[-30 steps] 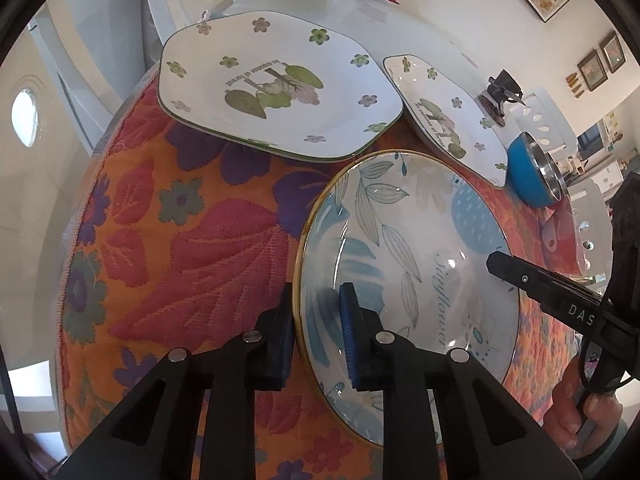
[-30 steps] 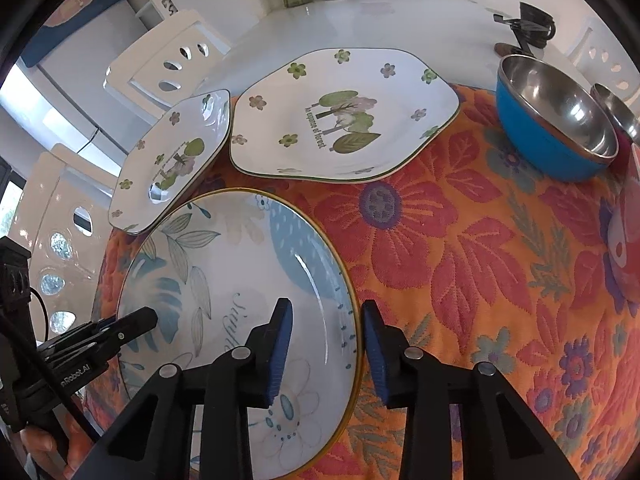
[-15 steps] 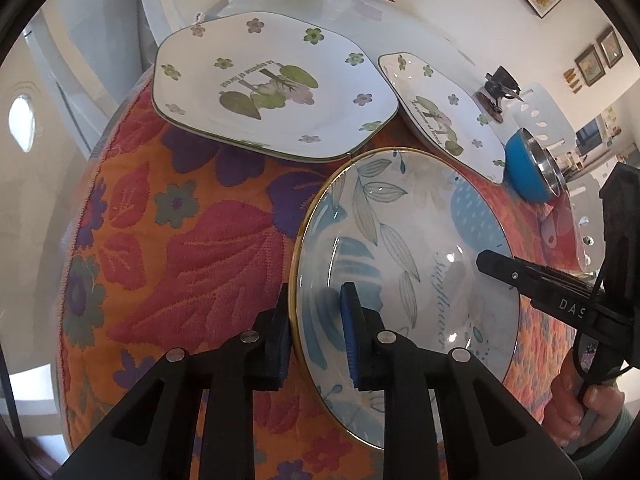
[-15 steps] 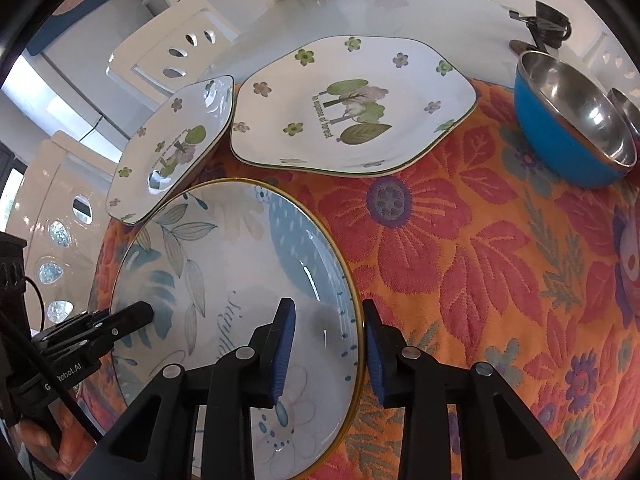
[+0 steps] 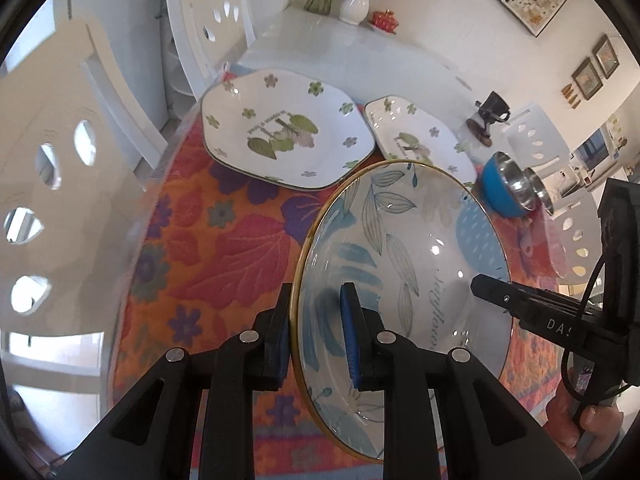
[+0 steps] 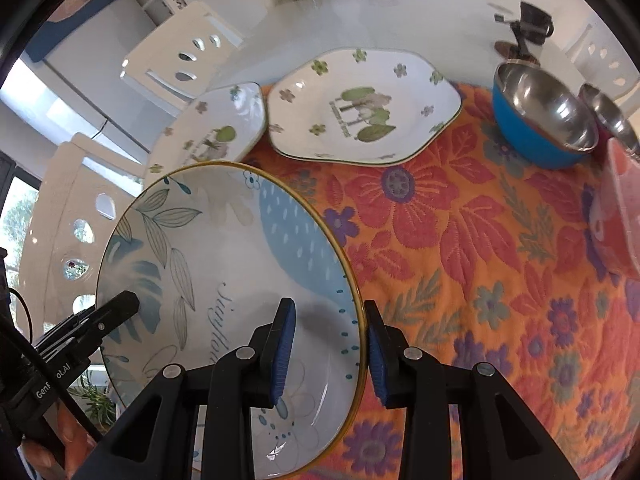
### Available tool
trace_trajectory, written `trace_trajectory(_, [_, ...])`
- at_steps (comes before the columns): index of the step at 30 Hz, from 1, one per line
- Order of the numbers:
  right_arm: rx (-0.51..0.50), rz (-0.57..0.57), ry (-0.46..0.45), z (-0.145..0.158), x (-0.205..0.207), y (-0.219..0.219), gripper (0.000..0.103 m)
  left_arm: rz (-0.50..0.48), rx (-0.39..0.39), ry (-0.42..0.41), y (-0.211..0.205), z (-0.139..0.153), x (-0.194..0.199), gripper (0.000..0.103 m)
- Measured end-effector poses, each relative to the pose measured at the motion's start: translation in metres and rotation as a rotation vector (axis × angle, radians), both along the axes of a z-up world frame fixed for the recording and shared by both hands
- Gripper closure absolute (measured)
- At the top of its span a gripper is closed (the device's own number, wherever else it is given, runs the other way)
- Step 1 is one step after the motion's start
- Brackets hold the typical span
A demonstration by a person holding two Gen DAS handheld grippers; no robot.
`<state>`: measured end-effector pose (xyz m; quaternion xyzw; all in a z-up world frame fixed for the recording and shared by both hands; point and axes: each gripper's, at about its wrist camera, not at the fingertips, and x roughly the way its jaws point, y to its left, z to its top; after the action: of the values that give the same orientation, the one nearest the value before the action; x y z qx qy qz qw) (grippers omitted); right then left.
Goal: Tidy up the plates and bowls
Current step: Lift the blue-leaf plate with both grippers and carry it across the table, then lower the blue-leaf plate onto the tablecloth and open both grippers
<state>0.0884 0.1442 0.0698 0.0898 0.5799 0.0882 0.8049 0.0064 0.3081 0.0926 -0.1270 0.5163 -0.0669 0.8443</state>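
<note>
A white dining room with pierced white chairs surrounds me; the surface point(image 6: 400, 12) carries an orange flowered cloth point(image 6: 480, 248) on its near part. I hold the round plate point(image 5: 404, 248) by opposite edges. My left jaws point(image 5: 316, 332) are pinched narrow on its left rim, one pad under and one on the face; my right jaws point(image 6: 330, 348) clamp the right rim the same way. The plate hangs between the two, tilted and lifted off the cloth, so neither hand is nearer than the other.

It is glossy white with a thin gold rim, blue leaves, a dotted blue patch and a line of script.

Straight ahead and beyond its far rim lie two white angular plates with green flowers, the large plate point(image 6: 362, 106) and the small plate point(image 6: 210, 128), edges almost touching. I judge the large one the likely stacking spot. To my right sit a blue steel bowl point(image 6: 540, 120) and a smaller steel bowl point(image 6: 612, 118).
</note>
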Motion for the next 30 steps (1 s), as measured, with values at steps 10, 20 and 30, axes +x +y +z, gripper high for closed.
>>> trace_trajectory(10, [0.006,0.023,0.035,0.017,-0.055,0.008,0.070,0.029,-0.019,0.050,0.003,-0.002,-0.055,0.083])
trace_trajectory(20, [-0.001,0.063,0.136,-0.034,-0.079,0.003,0.070,0.069,-0.013,0.153,-0.007,-0.052,-0.082,0.082])
trace_trajectory(30, [-0.007,0.072,0.059,-0.028,-0.096,-0.014,0.070,0.168,-0.002,0.114,-0.007,-0.047,-0.109,0.082])
